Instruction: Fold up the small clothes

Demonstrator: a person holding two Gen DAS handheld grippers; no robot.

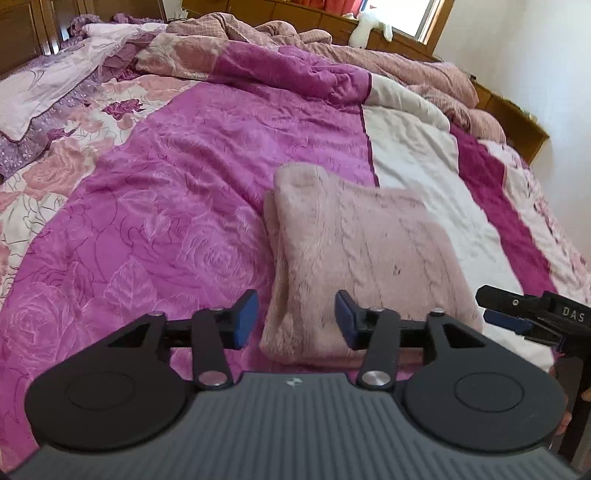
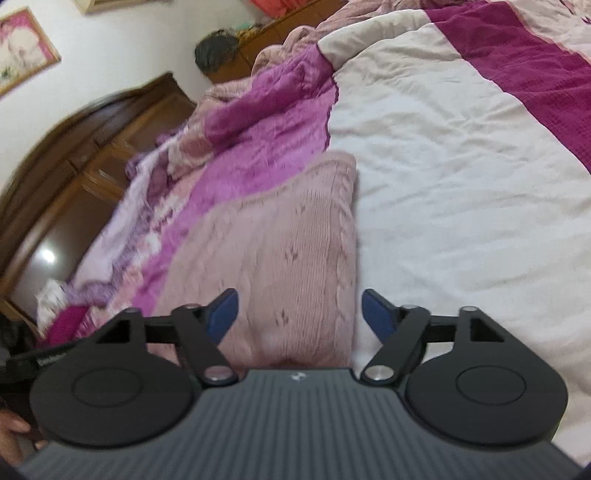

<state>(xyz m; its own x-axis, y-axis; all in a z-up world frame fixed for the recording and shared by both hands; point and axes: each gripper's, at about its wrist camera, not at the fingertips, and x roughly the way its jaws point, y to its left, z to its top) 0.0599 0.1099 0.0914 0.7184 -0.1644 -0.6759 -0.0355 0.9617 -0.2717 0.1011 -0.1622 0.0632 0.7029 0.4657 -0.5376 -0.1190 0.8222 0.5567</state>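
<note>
The bed [image 1: 184, 177], spread with a magenta rose-patterned quilt and a cream panel, lay ahead of both tools. A rumpled pink duvet [image 1: 295, 40] was heaped at its far side, a lilac pillow [image 1: 48, 96] far left of the left tool [image 1: 295, 319], a white plush toy [image 1: 369, 27] on the ledge beyond. The folded pink cable-knit sweater [image 1: 362, 251] lay flat just ahead of both tools, fuzzy and doubled over. The left tool stood wide, gripping nothing; the right tool [image 2: 300, 314] likewise stood wide and empty above the sweater's near edge.
</note>
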